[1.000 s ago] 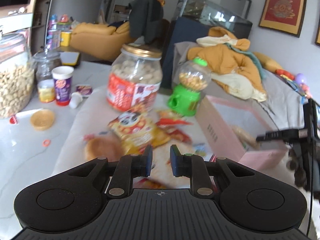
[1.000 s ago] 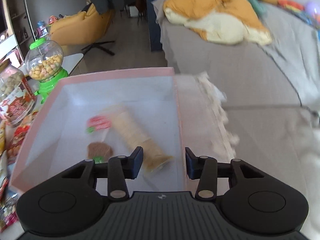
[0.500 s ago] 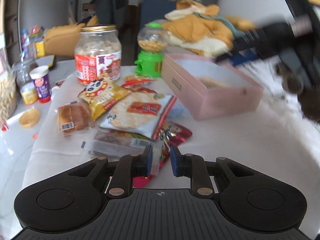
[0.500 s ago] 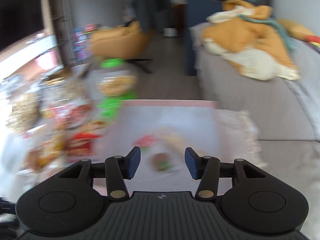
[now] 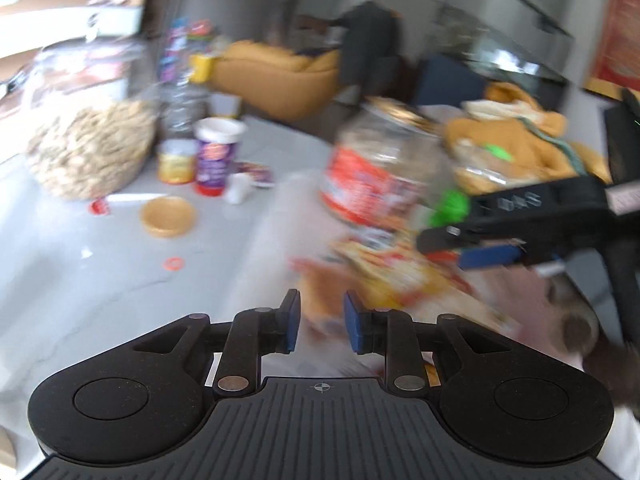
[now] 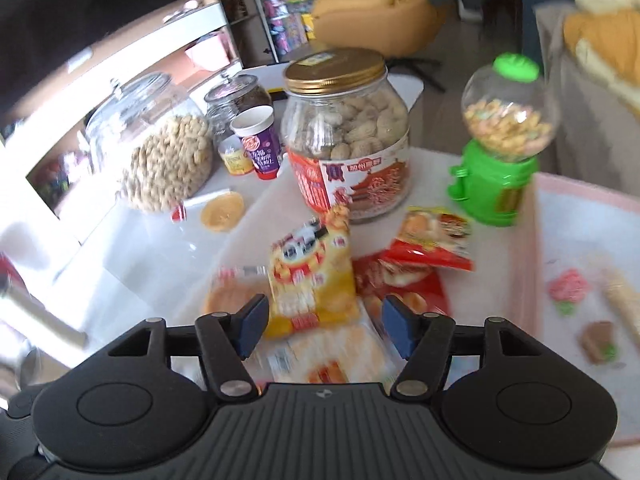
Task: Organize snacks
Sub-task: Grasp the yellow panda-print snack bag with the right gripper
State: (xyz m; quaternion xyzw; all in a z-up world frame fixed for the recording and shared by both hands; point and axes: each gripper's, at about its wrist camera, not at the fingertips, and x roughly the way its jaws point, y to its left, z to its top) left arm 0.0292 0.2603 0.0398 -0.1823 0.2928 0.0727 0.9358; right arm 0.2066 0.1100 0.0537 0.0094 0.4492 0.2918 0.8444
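A yellow crinkly snack packet (image 6: 310, 276) is seen on the white table (image 6: 168, 256), at 12 o'clock from the right gripper (image 6: 322, 320), whose jaws are opening, empty. The left gripper (image 5: 320, 322) is narrowly parted, empty. Two peanut jars are counted.

Beyond the table, a mustard-yellow armchair (image 6: 384, 12) sits on the floor, with a shelf of colourful small items (image 6: 286, 20) just beside it — too blurred to identify. A dark garment (image 5: 366, 46) hangs upright behind the chair. To the right, a grey sofa (image 6: 580, 92) carries a heap of orange and cream fabric (image 5: 516, 128). A red framed picture (image 5: 618, 36) hangs on the wall above it — its design cannot be made out. At the left edge, a white shelf unit (image 6: 132, 44) stands against the wall next to a dark screen (image 6: 80, 4).
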